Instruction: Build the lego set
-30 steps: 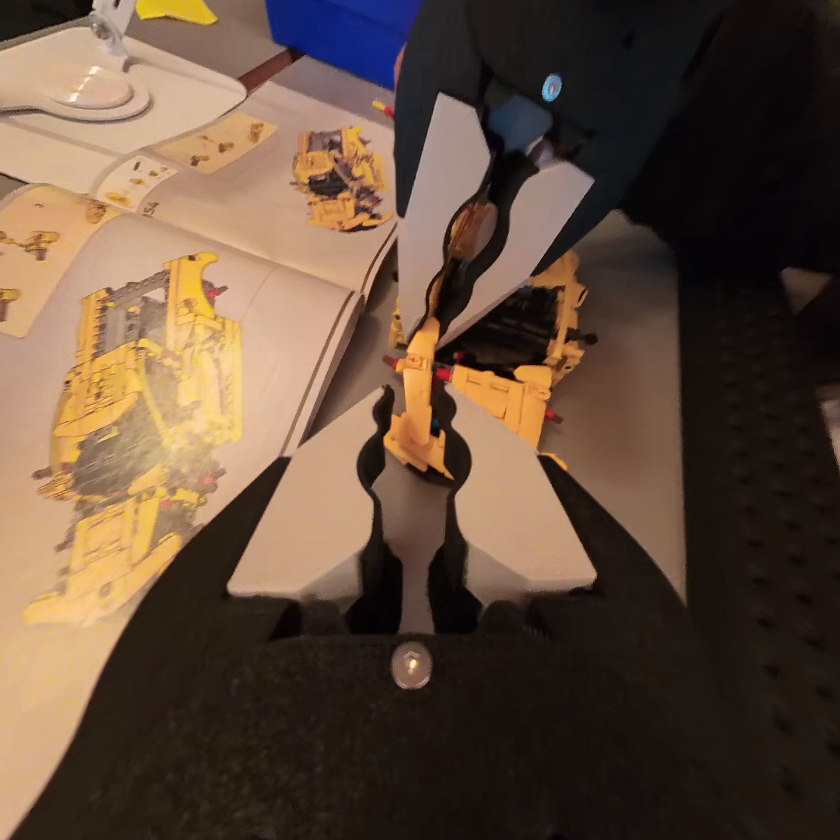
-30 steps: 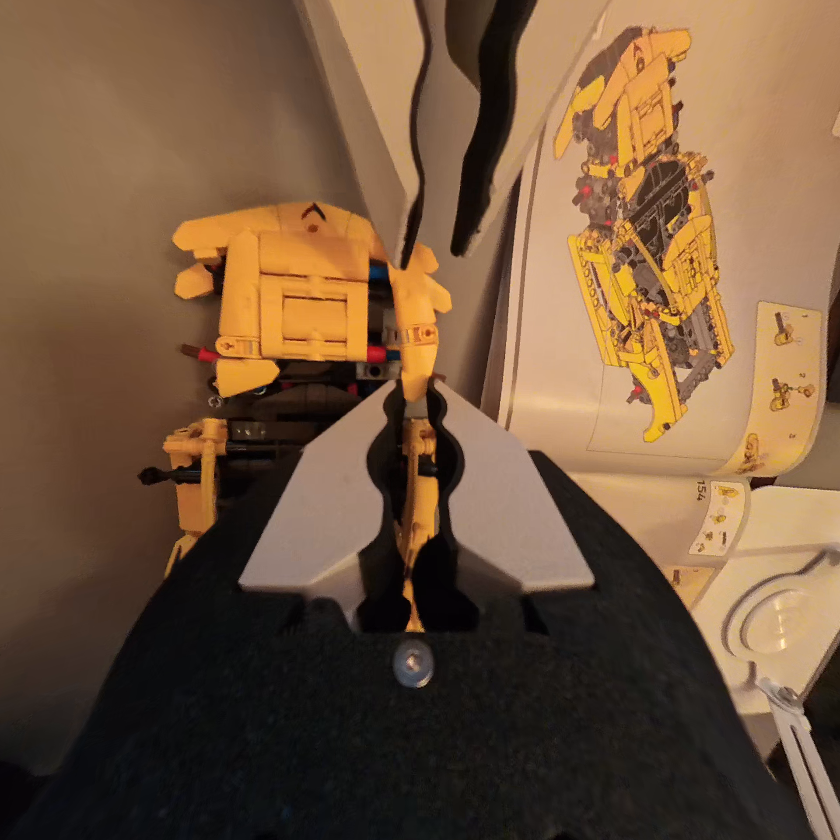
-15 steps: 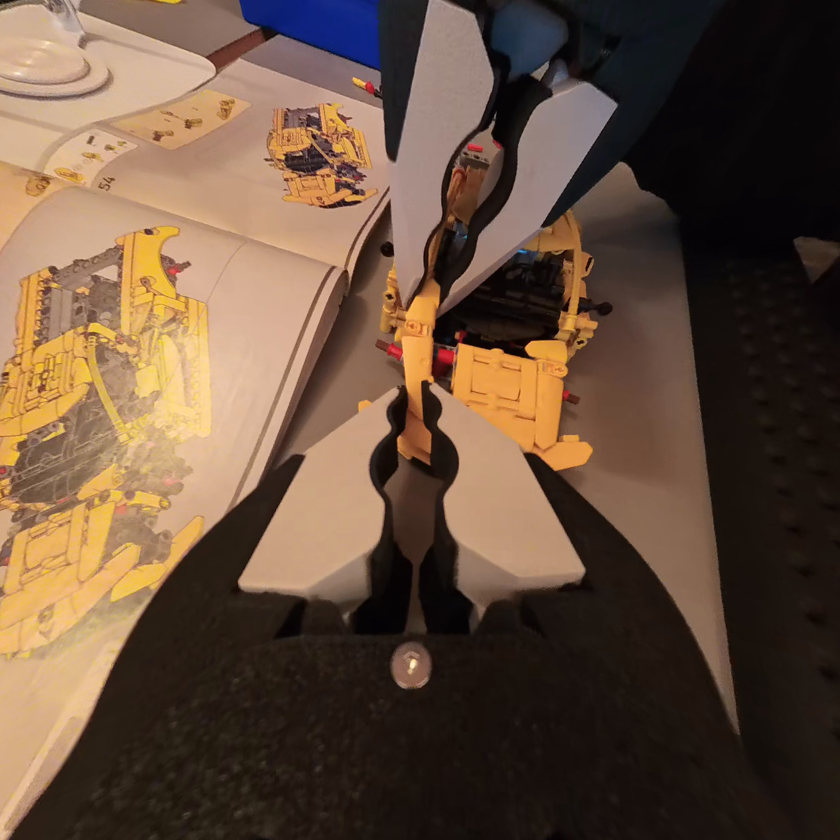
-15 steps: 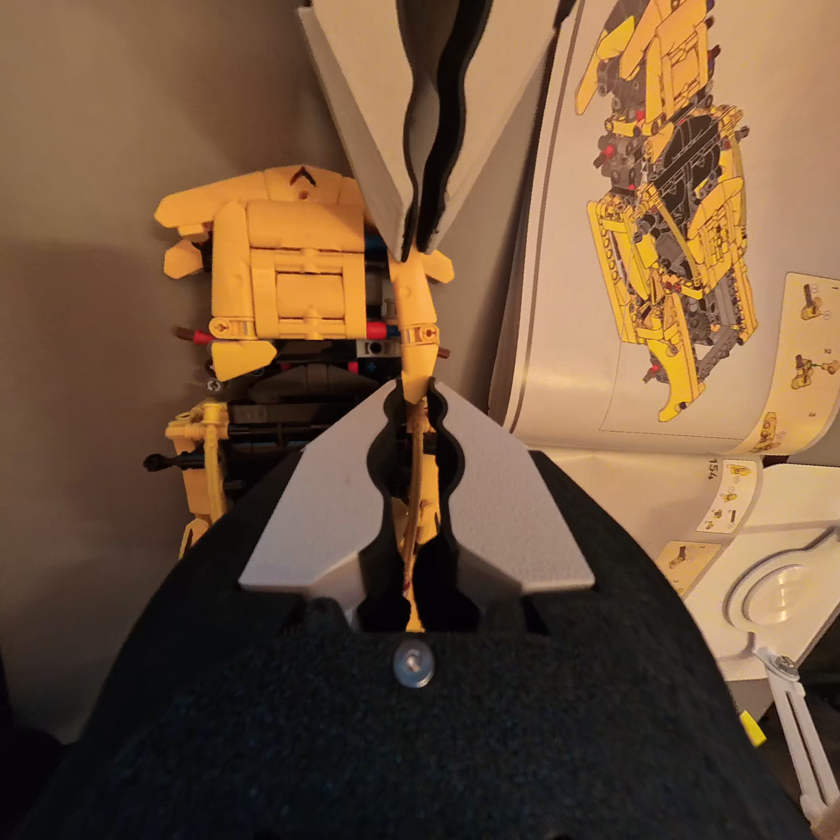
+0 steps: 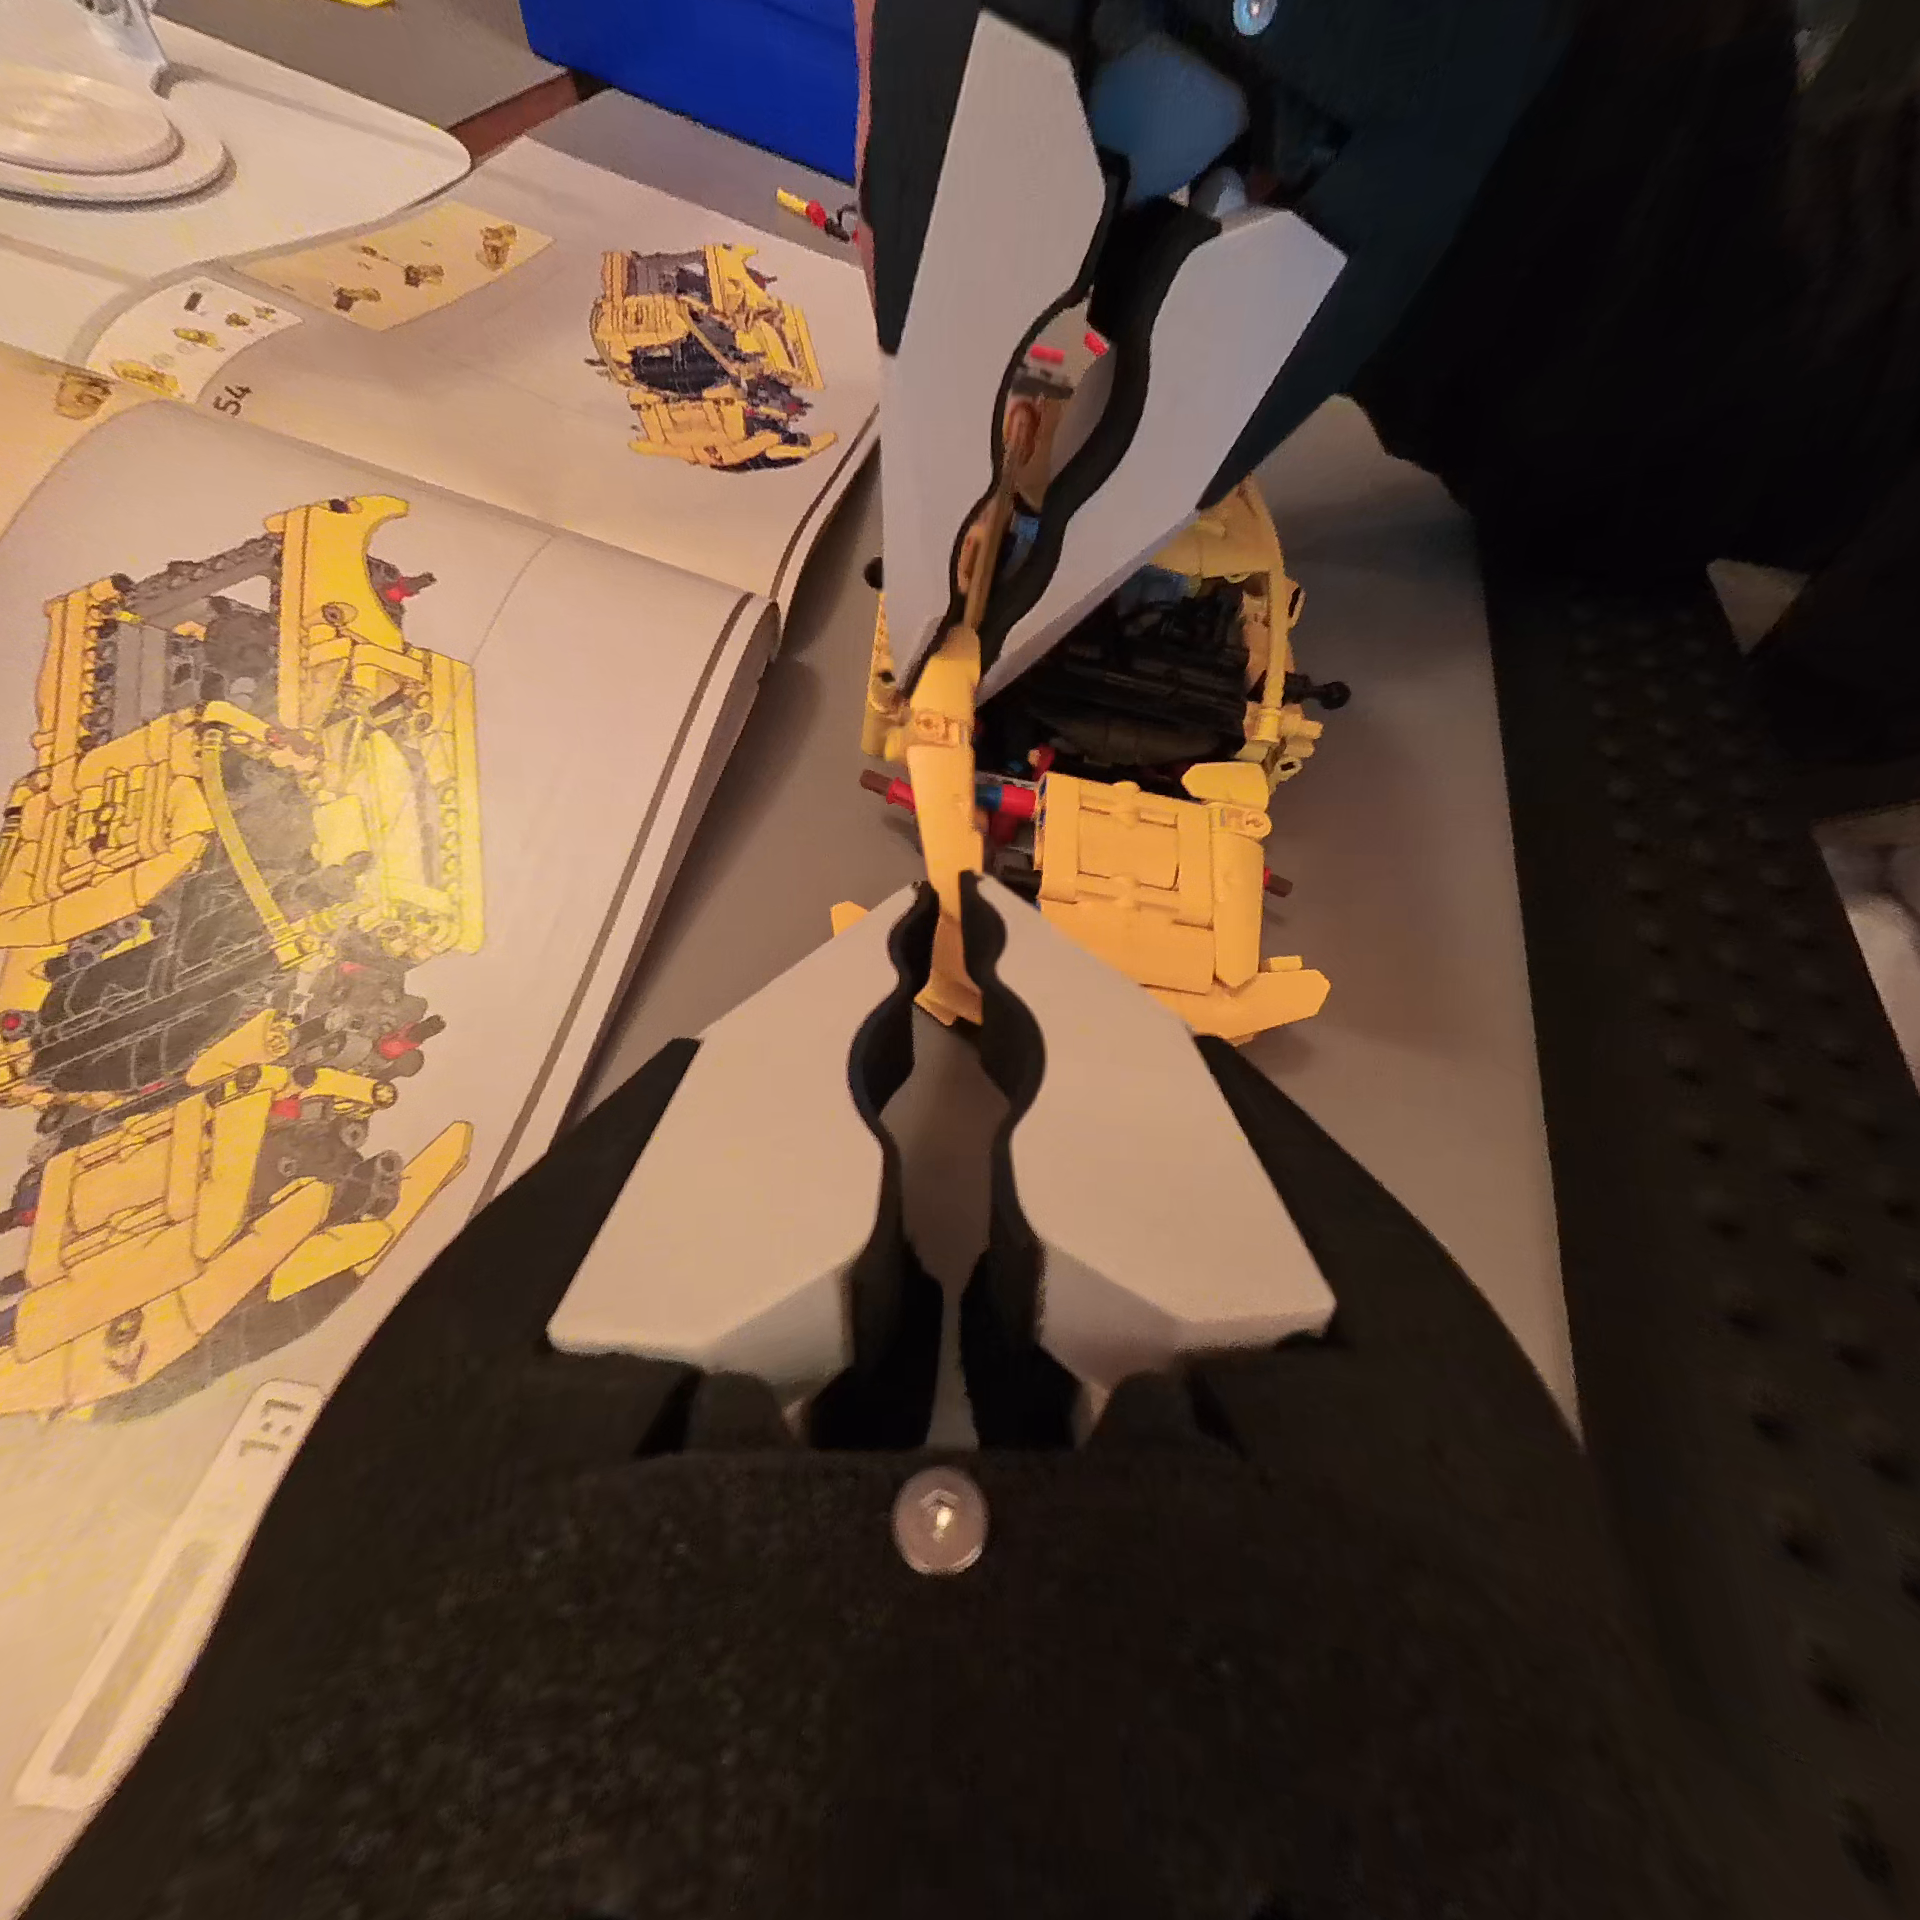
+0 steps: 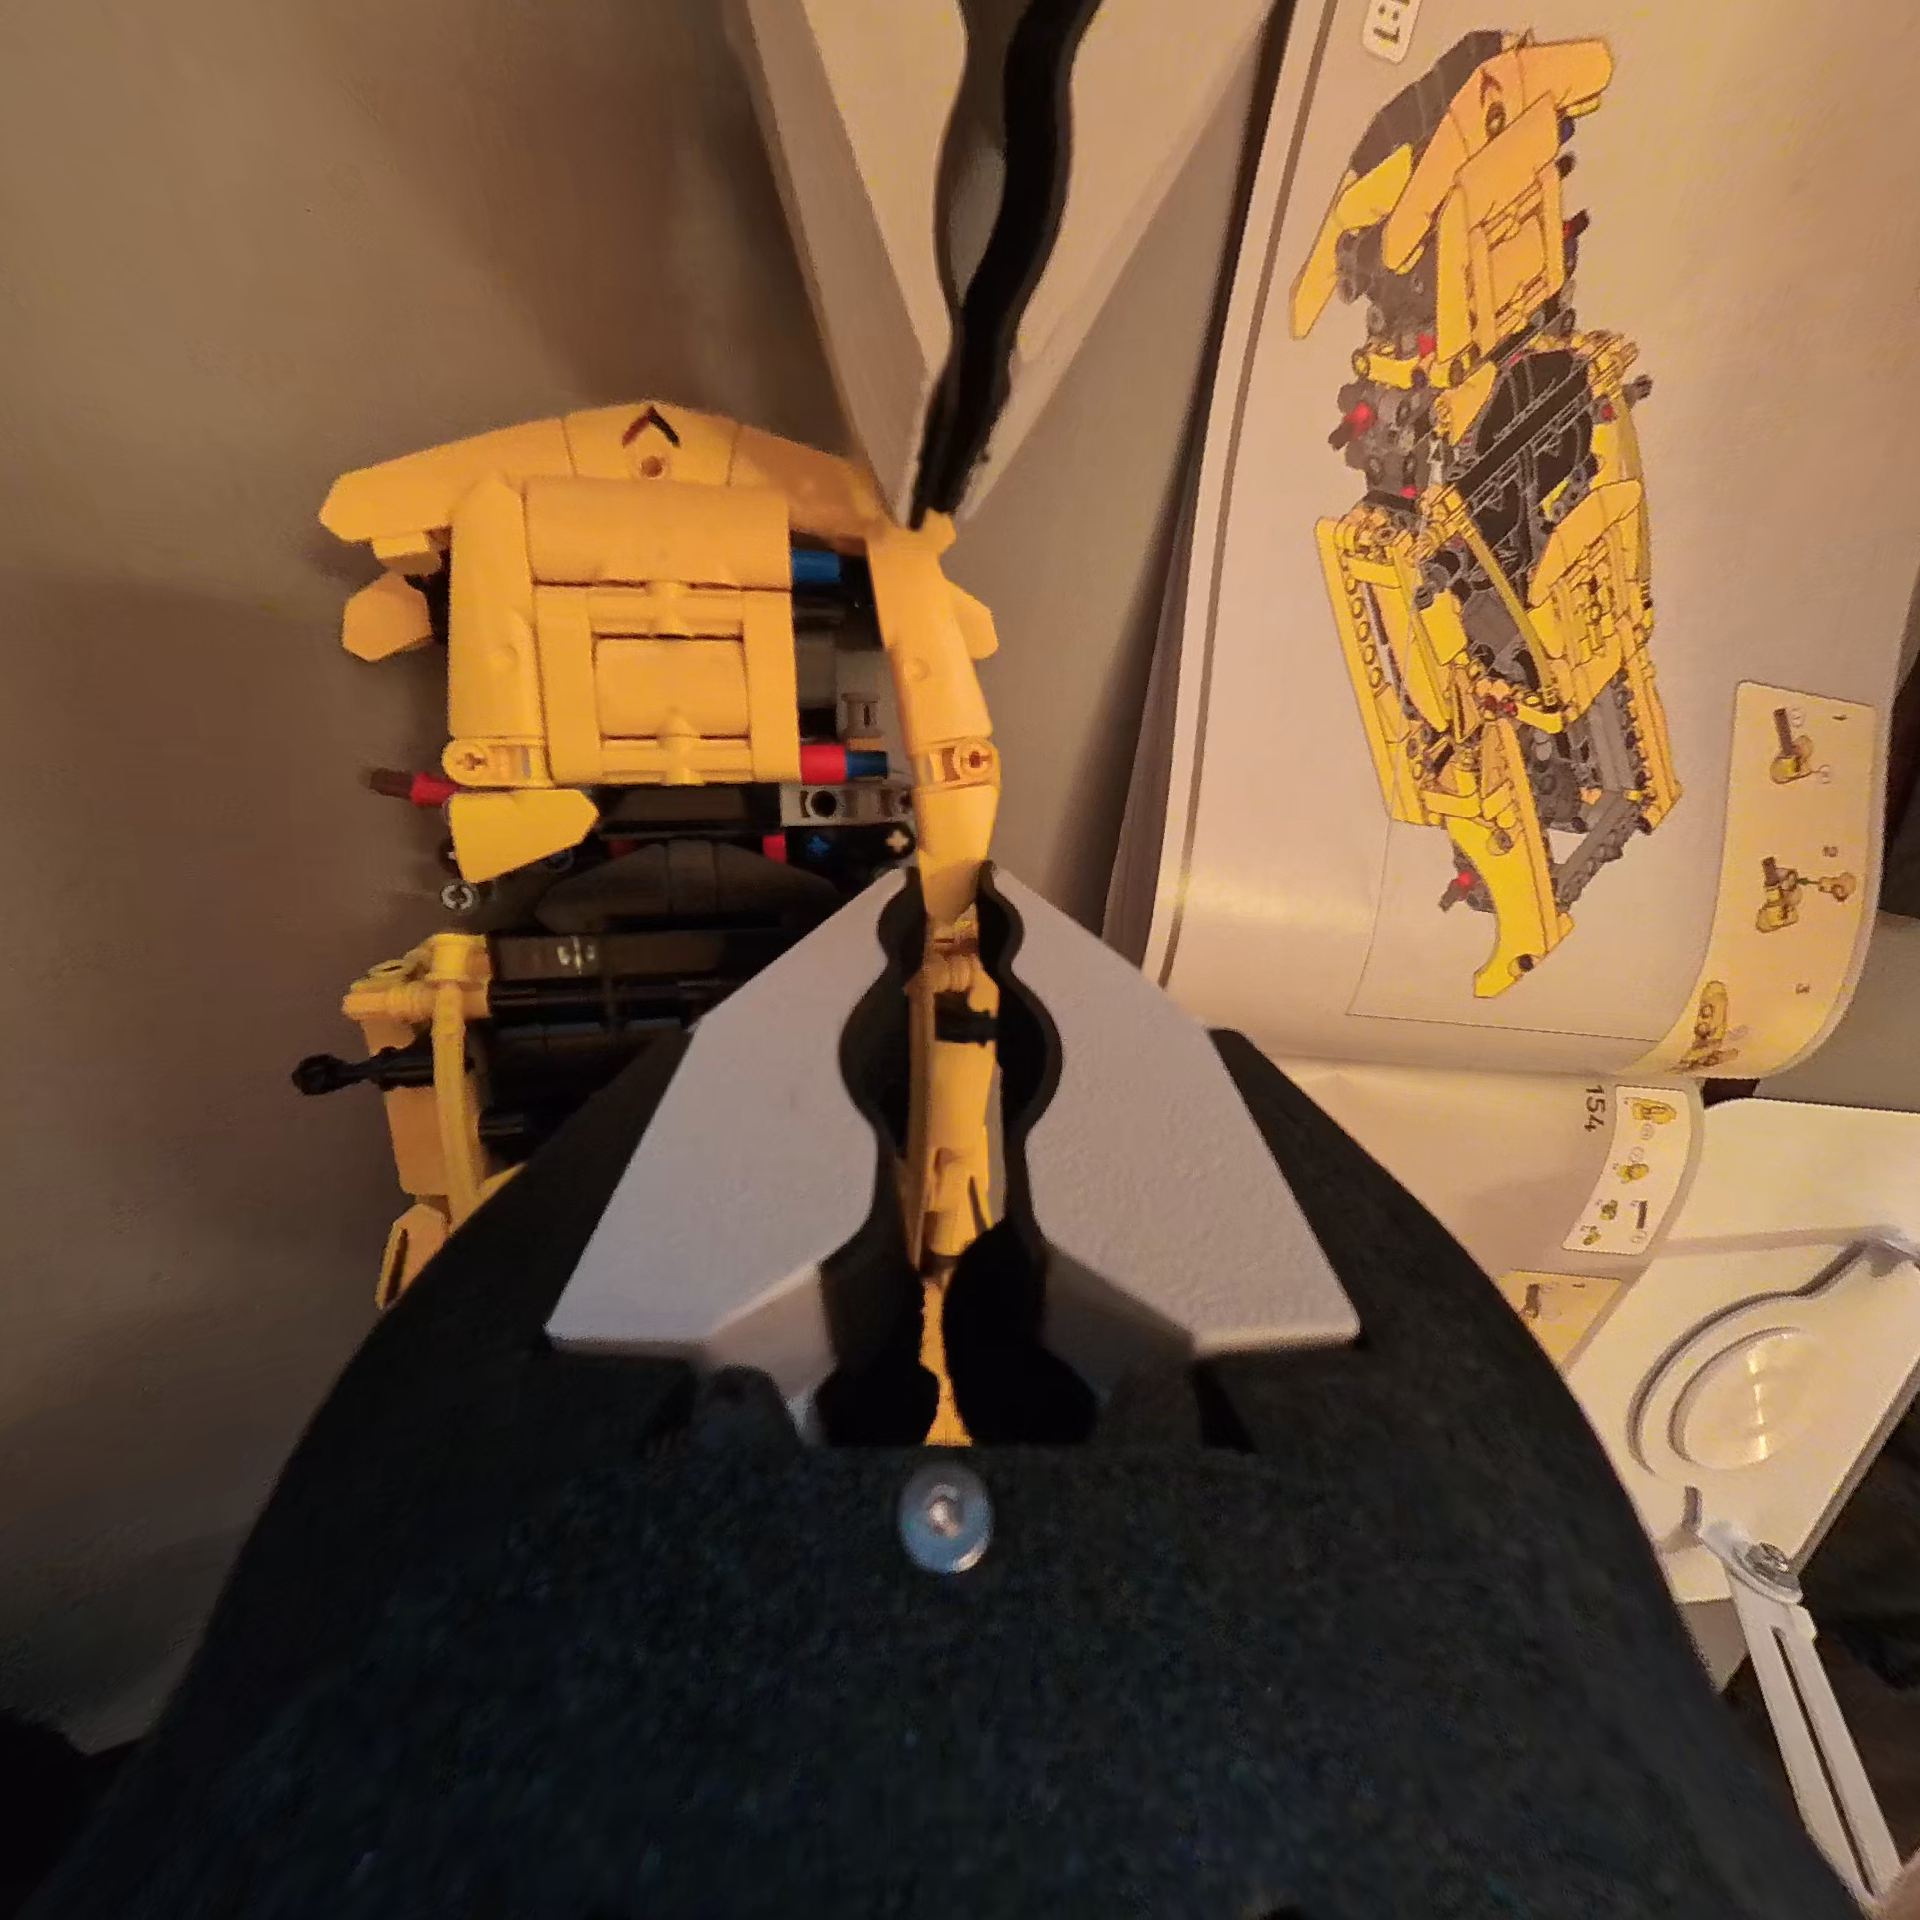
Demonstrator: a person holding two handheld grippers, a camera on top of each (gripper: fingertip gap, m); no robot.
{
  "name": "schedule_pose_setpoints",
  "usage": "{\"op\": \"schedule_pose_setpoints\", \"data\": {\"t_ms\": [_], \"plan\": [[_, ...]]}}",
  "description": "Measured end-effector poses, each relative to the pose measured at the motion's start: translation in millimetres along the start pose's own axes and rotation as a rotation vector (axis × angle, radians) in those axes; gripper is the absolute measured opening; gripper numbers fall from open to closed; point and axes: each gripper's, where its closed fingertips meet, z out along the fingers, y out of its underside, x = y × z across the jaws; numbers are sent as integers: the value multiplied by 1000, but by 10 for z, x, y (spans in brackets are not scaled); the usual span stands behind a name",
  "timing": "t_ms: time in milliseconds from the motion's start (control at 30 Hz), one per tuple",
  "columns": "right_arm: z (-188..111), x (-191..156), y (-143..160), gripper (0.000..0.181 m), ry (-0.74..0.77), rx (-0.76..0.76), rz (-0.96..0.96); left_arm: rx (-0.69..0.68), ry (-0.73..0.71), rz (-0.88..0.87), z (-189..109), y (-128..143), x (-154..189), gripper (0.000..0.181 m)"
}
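A half-built yellow and black lego vehicle (image 5: 1143, 862) lies on the grey table; it also shows in the right wrist view (image 6: 634, 644). A long curved yellow side panel (image 5: 943, 790) runs along one flank of it, also seen in the right wrist view (image 6: 935, 686). My left gripper (image 5: 943, 896) is shut on the panel's front end. My right gripper (image 6: 940, 883) is shut on the panel's rear part, facing the left one. Each shows in the other's view: the right gripper (image 5: 940, 665) and the left gripper (image 6: 930, 509). The panel's rear end is hidden between the right jaws.
An open instruction booklet (image 5: 416, 727) lies beside the model, also in the right wrist view (image 6: 1455, 520). A white stand base (image 6: 1766, 1382) sits past the booklet. A blue bin (image 5: 707, 62) and small loose pieces (image 5: 816, 208) are at the back. A black perforated board (image 5: 1714, 1143) borders the table. The gap from one gripper's tips to the other's is roughly 6 cm. My right tips are roughly 35 cm from the white stand base (image 6: 1766, 1382).
My left gripper, open around the panel's front end a second ago, has closed on it. The right gripper kept its grip. The model has shifted slightly in view.
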Motion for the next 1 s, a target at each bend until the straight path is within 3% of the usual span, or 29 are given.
{"op": "schedule_pose_setpoints", "data": {"t_ms": [533, 700, 833, 1000], "plan": [[36, -48, -46, 10, -18, 6, 6, -23, 17, 40, 62, 50, 66, 5], [-15, -62, -105, 21, -80, 87, 62, -31, 17, 50, 64, 57, 78, 4], [-29, -68, -119, 9, -101, 127, 49, -31, 22, 42, 58, 59, 75, 4], [11, -31, -164, 9, -139, 160, 110, -27, 18, 18, 13, 46, 50, 6]]}}
